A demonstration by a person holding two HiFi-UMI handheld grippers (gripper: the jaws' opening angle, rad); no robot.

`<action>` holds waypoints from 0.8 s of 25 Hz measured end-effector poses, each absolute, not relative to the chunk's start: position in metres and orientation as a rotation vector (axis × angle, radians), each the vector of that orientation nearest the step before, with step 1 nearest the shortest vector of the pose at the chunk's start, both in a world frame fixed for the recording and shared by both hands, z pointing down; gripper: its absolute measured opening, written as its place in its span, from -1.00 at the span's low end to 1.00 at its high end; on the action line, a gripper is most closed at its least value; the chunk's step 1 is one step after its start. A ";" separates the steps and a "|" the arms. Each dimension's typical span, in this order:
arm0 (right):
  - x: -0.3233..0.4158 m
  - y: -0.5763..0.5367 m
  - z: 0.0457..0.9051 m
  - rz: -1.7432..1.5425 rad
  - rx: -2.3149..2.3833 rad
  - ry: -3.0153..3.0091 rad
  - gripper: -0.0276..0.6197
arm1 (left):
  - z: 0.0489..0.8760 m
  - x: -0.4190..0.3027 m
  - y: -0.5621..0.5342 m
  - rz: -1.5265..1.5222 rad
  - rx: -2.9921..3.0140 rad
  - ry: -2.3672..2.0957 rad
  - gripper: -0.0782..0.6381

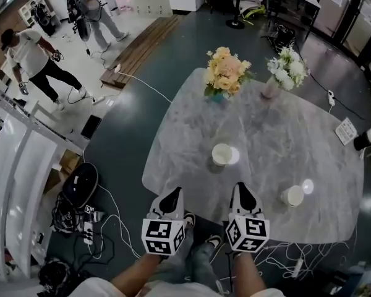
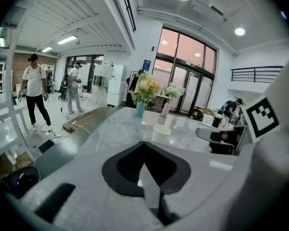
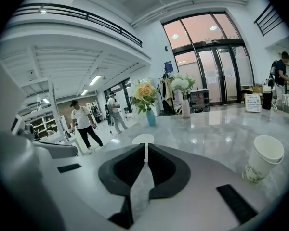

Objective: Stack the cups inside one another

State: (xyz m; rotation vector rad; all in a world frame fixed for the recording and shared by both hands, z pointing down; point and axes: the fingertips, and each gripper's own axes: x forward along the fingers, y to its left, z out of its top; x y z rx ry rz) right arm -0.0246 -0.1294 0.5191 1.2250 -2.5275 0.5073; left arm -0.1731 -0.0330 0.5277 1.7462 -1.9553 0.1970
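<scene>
Head view: we hold left gripper and right gripper at the edge of the table; middle cup and right cup stand apart.
Left gripper view: jaws clenched, empty; middle cup ahead.
Right gripper view: jaws clenched, empty; right cup alongside.

Head view — steeply down on the marble surface; both gripper views — low across it, sharing the yellow bouquet.

left tool and right tool side by side, jaws together, empty, tips slightly downward
</scene>
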 end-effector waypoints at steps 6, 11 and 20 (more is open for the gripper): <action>-0.042 -0.142 0.533 0.521 1.209 -2.501 -0.86 | 0.545 -0.188 -0.051 0.206 1.740 -1.911 -0.79; -0.050 -0.150 0.545 0.535 1.206 -2.478 -0.86 | 0.557 -0.191 -0.066 0.219 1.752 -1.868 -0.79; -0.071 -0.163 0.565 0.560 1.156 -2.462 -0.64 | 0.571 -0.208 -0.082 0.232 1.732 -1.854 -0.79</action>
